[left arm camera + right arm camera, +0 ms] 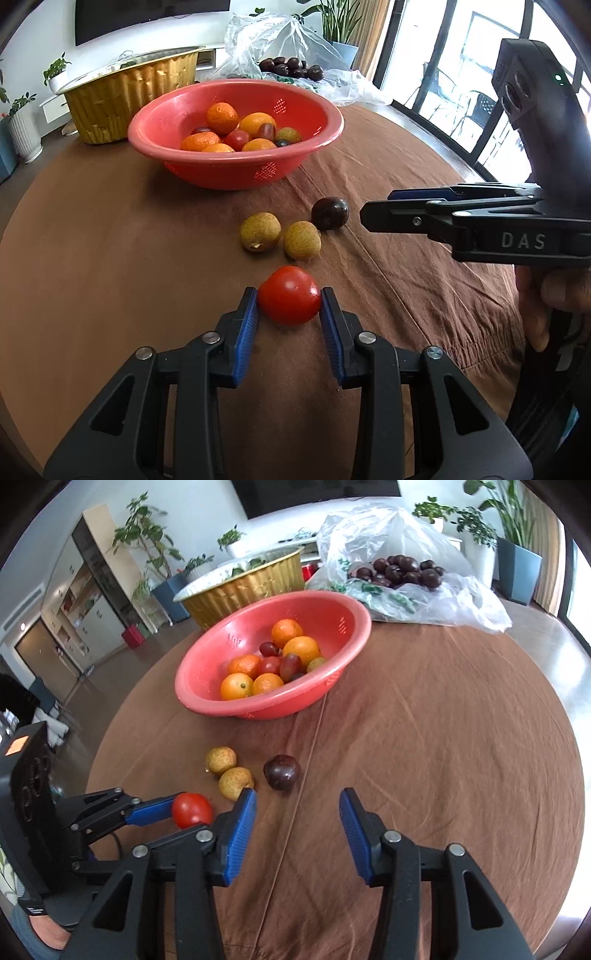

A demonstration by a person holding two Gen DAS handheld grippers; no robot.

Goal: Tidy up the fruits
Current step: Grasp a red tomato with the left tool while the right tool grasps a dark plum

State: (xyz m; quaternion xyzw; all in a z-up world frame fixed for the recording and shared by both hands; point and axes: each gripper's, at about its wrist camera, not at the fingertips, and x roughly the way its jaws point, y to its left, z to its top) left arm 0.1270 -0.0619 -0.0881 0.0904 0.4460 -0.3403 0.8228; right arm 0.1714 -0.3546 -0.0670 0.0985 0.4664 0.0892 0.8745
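A red tomato point(289, 294) lies on the brown cloth, and my left gripper point(289, 301) is shut on it with both blue pads touching its sides; it also shows in the right wrist view point(192, 809). Beyond it lie two yellow-green longans point(259, 231) point(302, 240) and a dark plum point(330, 213). A red colander bowl point(236, 168) farther back holds oranges, small tomatoes and other fruit. My right gripper point(297, 808) is open and empty, hovering just short of the plum point(282, 771); it also shows in the left wrist view point(369, 216).
A gold foil tray point(125, 92) stands behind the bowl. A clear plastic bag point(406, 587) with several dark plums lies at the back right. The round table's edge point(546, 672) curves around the brown cloth.
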